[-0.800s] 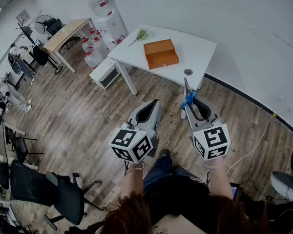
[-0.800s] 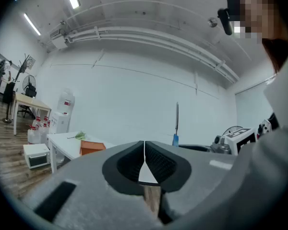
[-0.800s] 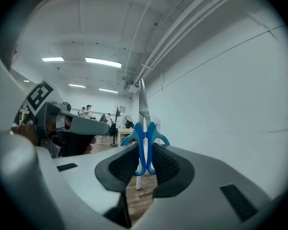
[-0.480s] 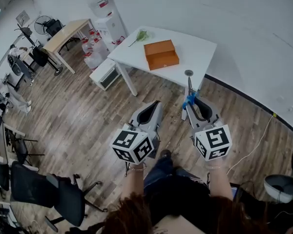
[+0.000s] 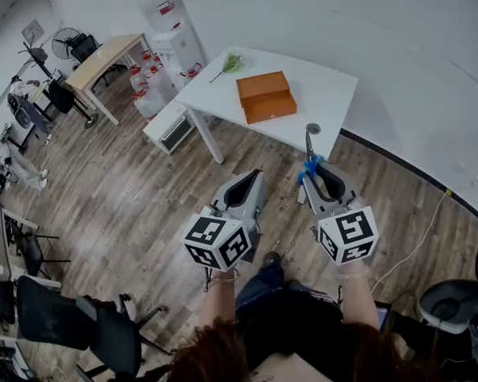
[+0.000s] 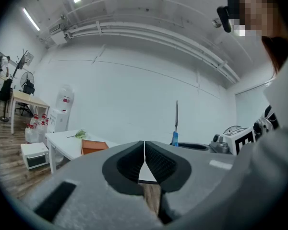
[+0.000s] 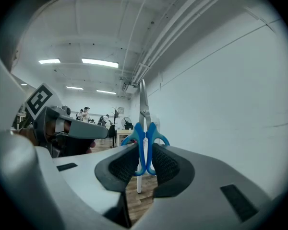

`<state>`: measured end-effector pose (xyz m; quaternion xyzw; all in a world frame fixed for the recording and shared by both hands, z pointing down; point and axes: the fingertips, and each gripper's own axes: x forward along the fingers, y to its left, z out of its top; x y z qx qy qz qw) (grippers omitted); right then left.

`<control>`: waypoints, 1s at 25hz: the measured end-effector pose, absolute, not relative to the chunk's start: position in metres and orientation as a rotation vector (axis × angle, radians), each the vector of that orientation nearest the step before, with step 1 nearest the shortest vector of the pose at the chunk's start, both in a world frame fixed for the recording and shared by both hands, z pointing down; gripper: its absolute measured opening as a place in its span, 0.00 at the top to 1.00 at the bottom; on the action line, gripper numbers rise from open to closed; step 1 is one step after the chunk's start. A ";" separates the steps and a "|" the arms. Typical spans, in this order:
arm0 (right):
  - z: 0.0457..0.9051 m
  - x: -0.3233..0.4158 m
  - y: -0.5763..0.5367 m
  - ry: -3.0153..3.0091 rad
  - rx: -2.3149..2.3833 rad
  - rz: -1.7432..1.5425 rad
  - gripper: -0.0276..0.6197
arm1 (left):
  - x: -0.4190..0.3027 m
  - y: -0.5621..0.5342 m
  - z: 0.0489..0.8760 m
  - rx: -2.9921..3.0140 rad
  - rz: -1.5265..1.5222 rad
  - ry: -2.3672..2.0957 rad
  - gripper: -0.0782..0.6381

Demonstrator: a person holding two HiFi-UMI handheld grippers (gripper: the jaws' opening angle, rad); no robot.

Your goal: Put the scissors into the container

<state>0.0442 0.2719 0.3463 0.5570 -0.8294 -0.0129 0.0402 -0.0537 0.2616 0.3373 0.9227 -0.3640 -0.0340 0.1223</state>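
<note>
Closer to counter (image 5: 334,86) now: right gripper (image 5: 311,173) clamps scissors (image 7: 144,128) handles; left gripper (image 6: 144,152) jaws together, empty. Handle-only grip may let blades swing.

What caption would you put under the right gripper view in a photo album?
Right gripper shut on blue-handled scissors, blades pointing up, beside a white wall.

Bright, even light from ceiling tube lights (image 7: 100,62); soft shadows; strong fisheye warp (dark vignette at corners).
</note>
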 end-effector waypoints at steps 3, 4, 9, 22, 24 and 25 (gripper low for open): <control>0.349 0.043 0.253 -2.524 1.718 -0.030 0.84 | -0.058 0.241 0.338 2.692 -0.092 -1.066 0.86; 0.350 0.042 0.247 -2.518 1.720 -0.028 0.84 | -0.060 0.234 0.339 2.691 -0.091 -1.066 0.86; 0.354 0.034 0.218 -2.497 1.728 -0.029 0.84 | -0.067 0.204 0.343 2.687 -0.088 -1.049 0.86; 0.349 0.032 0.144 -2.433 1.855 -0.048 0.84 | -0.071 0.124 0.336 2.735 -0.099 -0.960 0.86; 0.349 0.035 0.134 -2.424 1.869 -0.048 0.84 | -0.067 0.112 0.336 2.740 -0.101 -0.938 0.86; 0.349 0.035 0.130 -2.421 1.868 -0.050 0.84 | -0.065 0.107 0.336 2.742 -0.103 -0.931 0.86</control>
